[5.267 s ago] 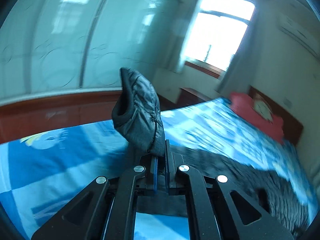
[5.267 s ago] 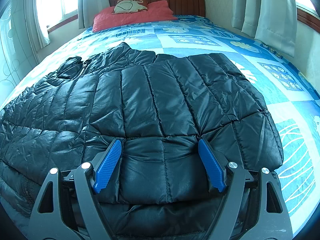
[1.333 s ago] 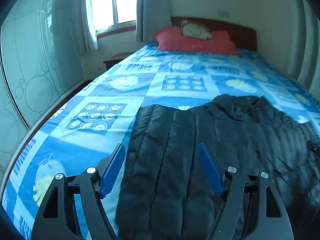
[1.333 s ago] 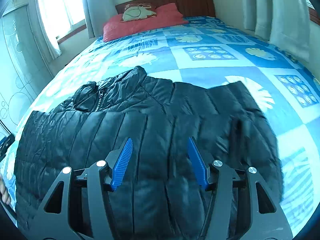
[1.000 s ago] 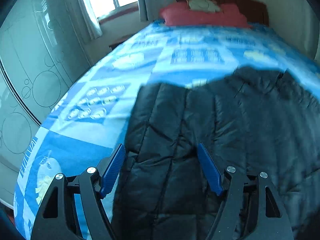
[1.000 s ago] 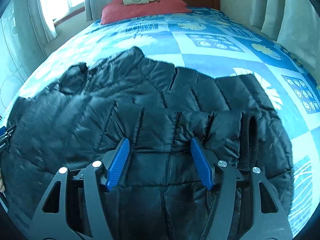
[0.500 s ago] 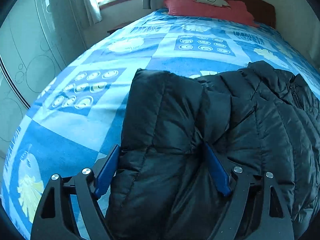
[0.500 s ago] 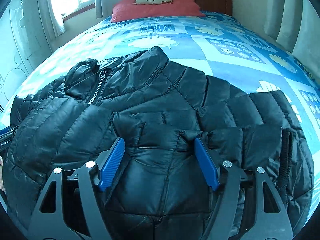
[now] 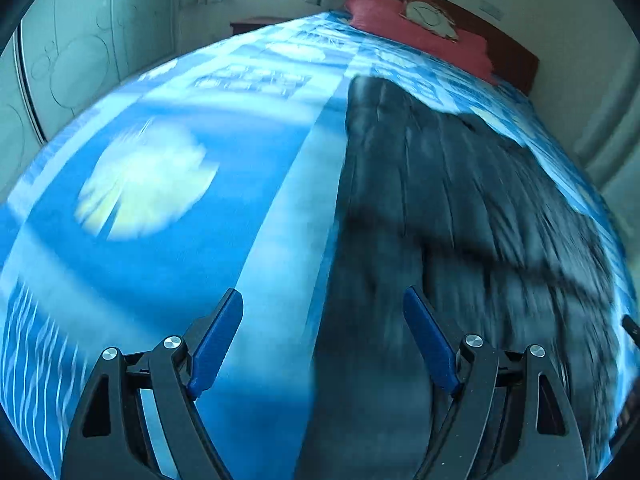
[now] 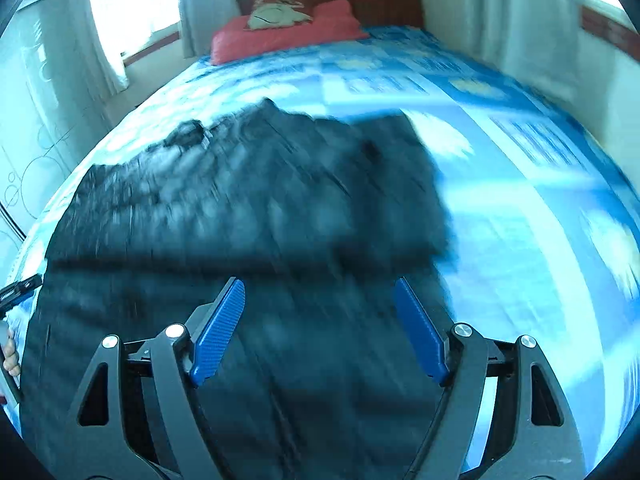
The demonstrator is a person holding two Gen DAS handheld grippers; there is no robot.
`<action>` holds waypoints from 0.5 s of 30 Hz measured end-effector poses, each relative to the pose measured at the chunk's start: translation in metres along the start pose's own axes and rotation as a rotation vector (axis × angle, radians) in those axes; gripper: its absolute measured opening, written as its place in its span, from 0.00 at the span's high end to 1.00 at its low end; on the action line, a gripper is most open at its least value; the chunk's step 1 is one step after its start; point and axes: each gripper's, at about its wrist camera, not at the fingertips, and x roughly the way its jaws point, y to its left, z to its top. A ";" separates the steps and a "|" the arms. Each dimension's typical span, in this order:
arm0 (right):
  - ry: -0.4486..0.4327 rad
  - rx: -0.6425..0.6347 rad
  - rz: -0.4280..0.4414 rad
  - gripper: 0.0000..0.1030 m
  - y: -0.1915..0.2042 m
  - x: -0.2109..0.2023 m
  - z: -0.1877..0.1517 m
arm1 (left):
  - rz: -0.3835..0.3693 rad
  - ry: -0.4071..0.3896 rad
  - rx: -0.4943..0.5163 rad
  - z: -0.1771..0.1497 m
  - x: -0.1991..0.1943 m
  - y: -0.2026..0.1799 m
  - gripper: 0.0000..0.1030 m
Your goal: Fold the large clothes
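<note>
A black quilted puffer jacket [image 9: 460,216] lies on the blue patterned bedspread [image 9: 152,184], with its sleeves folded in over the body. It also shows in the right wrist view [image 10: 256,208], collar toward the headboard. My left gripper [image 9: 323,336] is open and empty above the jacket's left edge, its left finger over the bedspread. My right gripper [image 10: 318,326] is open and empty above the jacket's lower right part. Both views are motion-blurred.
Red pillows [image 10: 288,28] lie against the wooden headboard [image 10: 384,0]. A wardrobe with circle-patterned doors [image 9: 72,56] stands left of the bed. Curtains [image 10: 532,20] hang on the right. A hand holding the other gripper [image 10: 10,344] shows at the left edge.
Both grippers have pulled back and lifted away from the jacket folds they were pressed into. The left gripper has swung left over the bedspread. The jacket lies flatter.
</note>
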 end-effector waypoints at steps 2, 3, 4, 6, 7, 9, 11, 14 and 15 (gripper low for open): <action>0.022 0.032 -0.011 0.25 -0.018 -0.021 -0.030 | -0.034 0.023 0.004 -0.035 -0.025 0.012 0.21; 0.032 0.044 -0.015 0.25 -0.023 -0.027 -0.042 | -0.043 0.031 0.004 -0.045 -0.032 0.015 0.21; 0.049 0.064 -0.024 0.25 -0.032 -0.038 -0.060 | -0.062 0.045 0.001 -0.062 -0.043 0.020 0.21; 0.075 0.098 -0.032 0.25 -0.042 -0.049 -0.086 | -0.098 0.071 -0.011 -0.089 -0.058 0.027 0.21; 0.093 0.117 -0.028 0.25 -0.047 -0.055 -0.102 | -0.118 0.089 -0.025 -0.105 -0.066 0.033 0.21; 0.129 0.162 -0.023 0.25 -0.056 -0.064 -0.133 | -0.139 0.089 -0.039 -0.133 -0.081 0.039 0.21; 0.153 0.209 0.006 0.25 -0.063 -0.070 -0.157 | -0.146 0.071 -0.027 -0.151 -0.096 0.041 0.21; 0.113 0.210 0.020 0.25 -0.063 -0.090 -0.180 | -0.217 0.076 -0.061 -0.174 -0.110 0.042 0.21; 0.108 0.209 0.023 0.25 -0.061 -0.096 -0.185 | -0.241 0.085 -0.076 -0.181 -0.113 0.042 0.21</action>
